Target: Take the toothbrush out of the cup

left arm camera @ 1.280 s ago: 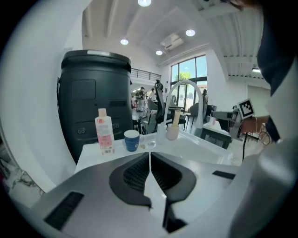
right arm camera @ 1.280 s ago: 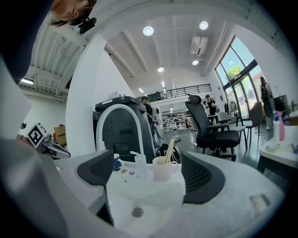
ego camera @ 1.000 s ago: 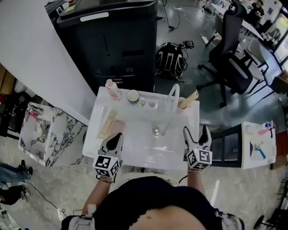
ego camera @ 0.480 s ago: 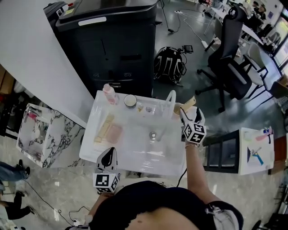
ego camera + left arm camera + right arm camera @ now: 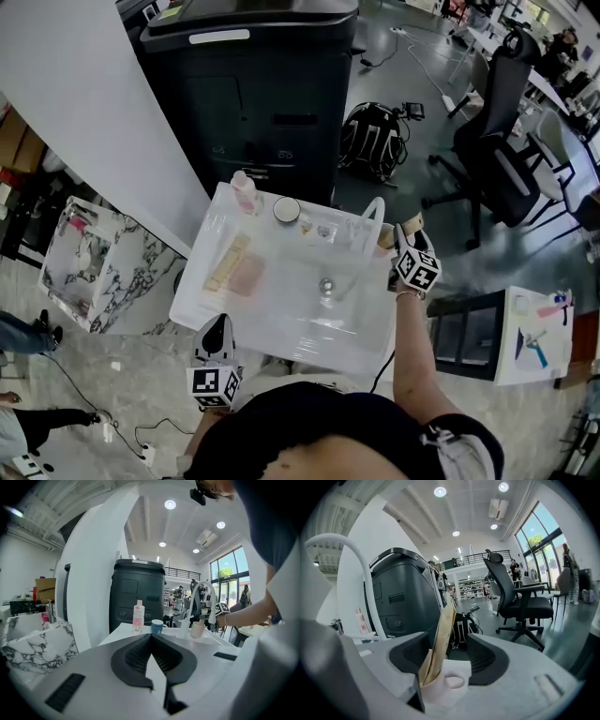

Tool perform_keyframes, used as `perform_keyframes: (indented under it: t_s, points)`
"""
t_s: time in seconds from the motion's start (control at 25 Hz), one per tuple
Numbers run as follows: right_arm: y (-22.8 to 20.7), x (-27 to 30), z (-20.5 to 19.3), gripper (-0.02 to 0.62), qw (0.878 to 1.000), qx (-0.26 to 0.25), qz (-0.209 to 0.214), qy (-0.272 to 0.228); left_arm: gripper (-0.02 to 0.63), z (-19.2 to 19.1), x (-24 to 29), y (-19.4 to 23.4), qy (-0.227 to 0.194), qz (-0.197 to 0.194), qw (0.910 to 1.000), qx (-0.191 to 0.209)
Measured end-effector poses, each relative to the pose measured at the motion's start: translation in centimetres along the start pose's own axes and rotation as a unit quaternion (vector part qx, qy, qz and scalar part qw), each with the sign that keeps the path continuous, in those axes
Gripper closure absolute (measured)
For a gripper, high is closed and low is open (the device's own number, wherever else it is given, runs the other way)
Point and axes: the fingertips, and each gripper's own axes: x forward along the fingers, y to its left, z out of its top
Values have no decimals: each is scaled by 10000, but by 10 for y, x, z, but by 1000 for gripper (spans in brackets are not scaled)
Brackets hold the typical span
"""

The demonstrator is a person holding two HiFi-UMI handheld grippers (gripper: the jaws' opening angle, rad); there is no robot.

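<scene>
Our right tool (image 5: 406, 231) is at the back right corner of the washbasin (image 5: 281, 323). Its jaws are part-way apart and have just been closing, with the toothbrush (image 5: 439, 634) standing between them in its cup (image 5: 449, 686). The handle leans close to one jaw while a clear gap remains to the other, so we judge nothing is gripped yet. Our left tool (image 5: 151, 637) is closed and empty, by the front edge, well apart from the cup. We see three risks. The jaws sit low, near the rim, so closing could shove the light cup and tip it. A one-sided press could skew the leaning toothbrush. The faucet (image 5: 374, 613) just beside could snag the lift.
</scene>
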Motion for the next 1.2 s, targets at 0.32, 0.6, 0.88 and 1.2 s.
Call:
perform_keyframes:
  t_s: [0.32, 0.6, 0.88, 1.2]
  points:
    - [4, 4, 2, 515, 9999, -83, -61, -37, 603, -9, -9, 4, 77, 119, 9999, -55]
    - [21, -3, 20, 565, 9994, -176, 124, -259, 603, -9, -5, 18, 122, 162, 9996, -204]
    - [23, -20, 40, 566, 9983, -91, 164, -555, 602, -10, -1, 18, 188, 51, 9998, -67]
    - [33, -61, 76, 568, 9929, 187, 354, -1117, 603, -11, 11, 12, 269, -199, 9994, 8]
